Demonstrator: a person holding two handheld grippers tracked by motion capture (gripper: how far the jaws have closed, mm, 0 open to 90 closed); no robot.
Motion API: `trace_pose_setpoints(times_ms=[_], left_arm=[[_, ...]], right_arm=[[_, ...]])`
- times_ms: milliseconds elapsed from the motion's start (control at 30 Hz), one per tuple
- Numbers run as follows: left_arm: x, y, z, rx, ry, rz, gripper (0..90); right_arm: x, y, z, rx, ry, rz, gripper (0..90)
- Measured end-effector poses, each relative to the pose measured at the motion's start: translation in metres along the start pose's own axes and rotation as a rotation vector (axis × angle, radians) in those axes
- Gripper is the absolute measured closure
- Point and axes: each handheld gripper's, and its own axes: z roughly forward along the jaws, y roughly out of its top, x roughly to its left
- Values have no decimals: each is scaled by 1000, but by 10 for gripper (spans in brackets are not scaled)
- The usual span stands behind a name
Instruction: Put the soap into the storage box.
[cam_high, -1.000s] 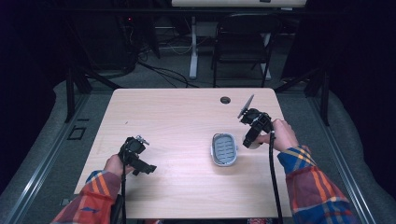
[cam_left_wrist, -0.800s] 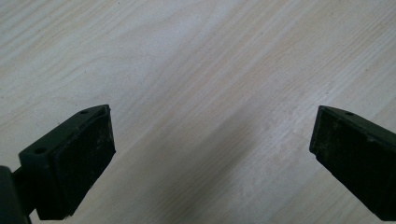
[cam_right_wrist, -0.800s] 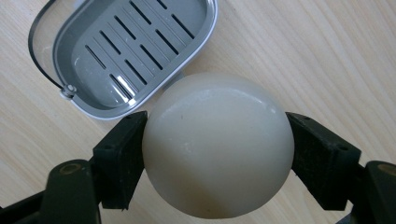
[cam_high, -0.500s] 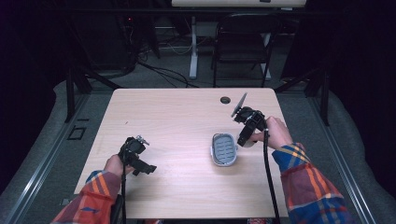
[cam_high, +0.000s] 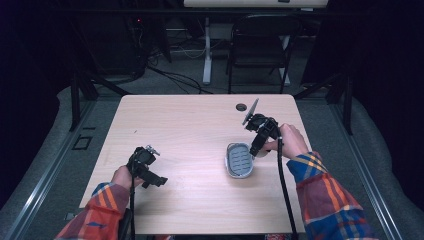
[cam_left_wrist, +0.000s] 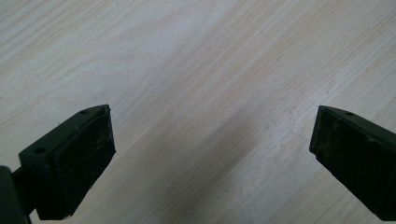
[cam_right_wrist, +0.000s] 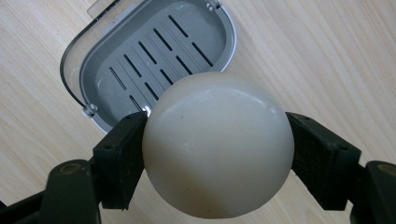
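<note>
Right gripper view: a round, cream-white soap (cam_right_wrist: 218, 145) is clenched between the two black pads of the right tool (cam_right_wrist: 215, 151), one pad pressed against each side of it. Its surface is smooth and slightly glossy, with faint scuffs near the top edge and a tan tinge toward the bottom. No brand, label or writing can be read on the soap. Behind it, on the pale wooden desk (cam_right_wrist: 327, 56), a grey soap dish (cam_right_wrist: 154, 51) is seen, oval with rounded corners, its inner tray cut by rows of narrow slots; a clear lid edge shows at its upper left rim, and no lettering can be made out on it.

From the high view, the right tool (cam_high: 258, 148) is seen held just beside the right edge of the soap dish (cam_high: 239, 160), with the soap (cam_high: 261, 153) only partly visible below it. The left tool (cam_high: 159, 180) is held well apart, near the front left part of the desk (cam_high: 190, 120).

In the left gripper view, the left tool (cam_left_wrist: 212, 158) is released, its jaws spread wide above bare wood grain, with nothing between them.
</note>
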Motion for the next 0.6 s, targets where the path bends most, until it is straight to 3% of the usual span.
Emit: trace_pose_setpoints(times_ms=[600], left_arm=[[0,-1,0,1,-2,1,0]], right_arm=[[11,17,-2,8,-2,-47,242]])
